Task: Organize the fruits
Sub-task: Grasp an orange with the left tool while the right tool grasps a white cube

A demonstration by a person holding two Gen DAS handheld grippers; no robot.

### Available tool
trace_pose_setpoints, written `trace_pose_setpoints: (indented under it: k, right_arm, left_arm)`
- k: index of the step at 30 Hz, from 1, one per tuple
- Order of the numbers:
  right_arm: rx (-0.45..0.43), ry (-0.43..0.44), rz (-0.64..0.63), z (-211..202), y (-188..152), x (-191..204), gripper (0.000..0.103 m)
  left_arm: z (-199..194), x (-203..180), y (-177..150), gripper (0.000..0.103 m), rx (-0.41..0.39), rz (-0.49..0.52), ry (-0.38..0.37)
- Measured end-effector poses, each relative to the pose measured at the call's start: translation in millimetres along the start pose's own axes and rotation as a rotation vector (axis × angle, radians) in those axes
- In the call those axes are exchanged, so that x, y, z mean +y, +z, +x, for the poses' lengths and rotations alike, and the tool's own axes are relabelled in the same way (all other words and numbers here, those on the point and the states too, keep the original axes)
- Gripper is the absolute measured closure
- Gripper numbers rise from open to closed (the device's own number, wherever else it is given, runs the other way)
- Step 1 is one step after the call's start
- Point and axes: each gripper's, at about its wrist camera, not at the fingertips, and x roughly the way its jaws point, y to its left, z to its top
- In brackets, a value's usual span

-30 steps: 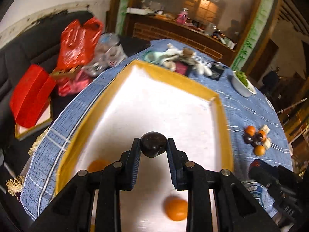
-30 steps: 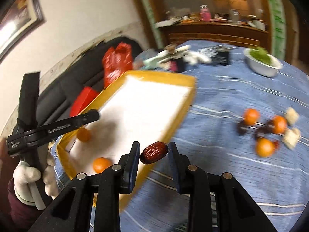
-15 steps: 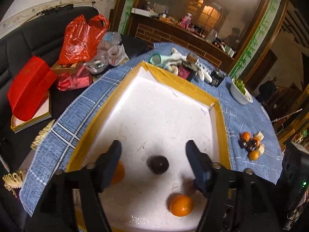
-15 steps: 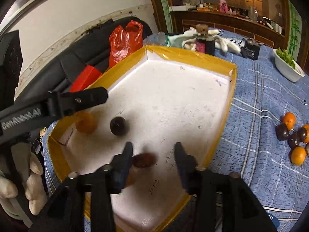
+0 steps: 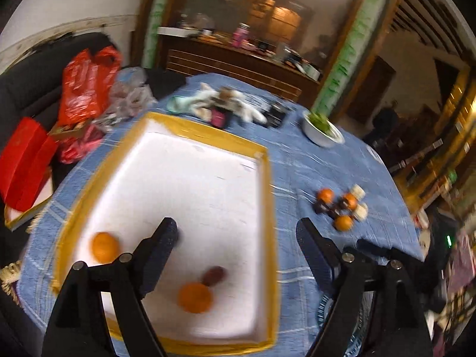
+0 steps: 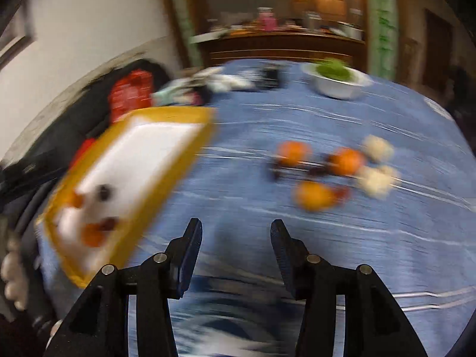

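Round oranges – smooth, on white flat yellow-rimmed tray.

- The tablecloth looks like woven blue cloth, matt.
- The tray has a matt white floor and a smoother yellow rim.
- At its ten o'clock, the red bag is glossy, crinkled plastic.
- The bowl looks smooth, white, faintly glossy.
- The sideboard is dark wood.

White tray showing yellow rim, sitting on blue white-striped cloth; orange fruits and dark reddish-brown one lying inside; black tongs.
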Motion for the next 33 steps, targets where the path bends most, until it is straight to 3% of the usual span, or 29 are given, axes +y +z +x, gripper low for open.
trace_pose_setpoints:
  k: [4, 7, 13, 17, 23, 27, 28, 31, 33]
  right_arm:
    - [-0.005, -0.093, 0.127, -4, 3, -71, 0.051]
    - [0.001, -0.058, 0.212, 1, 9, -101, 0.051]
    - [-0.01, -0.083, 0.285, 21, 27, -132, 0.051]
    - [-0.005, -0.062, 0.35, 39, 34, -148, 0.051]
    - [-0.015, -0.075, 0.349, 53, 41, -144, 0.048]
    - [-0.025, -0.089, 0.343, 56, 41, -146, 0.047]
    - [-0.021, -0.088, 0.348, 56, 40, -147, 0.046]
    - [-0.01, -0.075, 0.352, 55, 39, -146, 0.046]
    - [-0.001, -0.069, 0.343, 54, 39, -143, 0.046]
  left_arm:
    - [23, -42, -9, 0.021, 0.058, 0.091, -0.04]
    - [42, -72, -15, 0.021, 0.097, 0.158, -0.058]
    - [69, -112, -16, 0.022, 0.126, 0.265, -0.071]
    - [95, -134, -17, 0.028, 0.153, 0.313, -0.091]
    - [143, -169, -18, 0.03, 0.175, 0.394, -0.117]
    - [169, -185, -20, 0.033, 0.198, 0.445, -0.097]
    - [175, -188, -22, 0.039, 0.207, 0.456, -0.092]
    - [183, -193, -27, 0.071, 0.237, 0.478, -0.112]
    - [182, -196, -30, 0.071, 0.219, 0.488, -0.097]
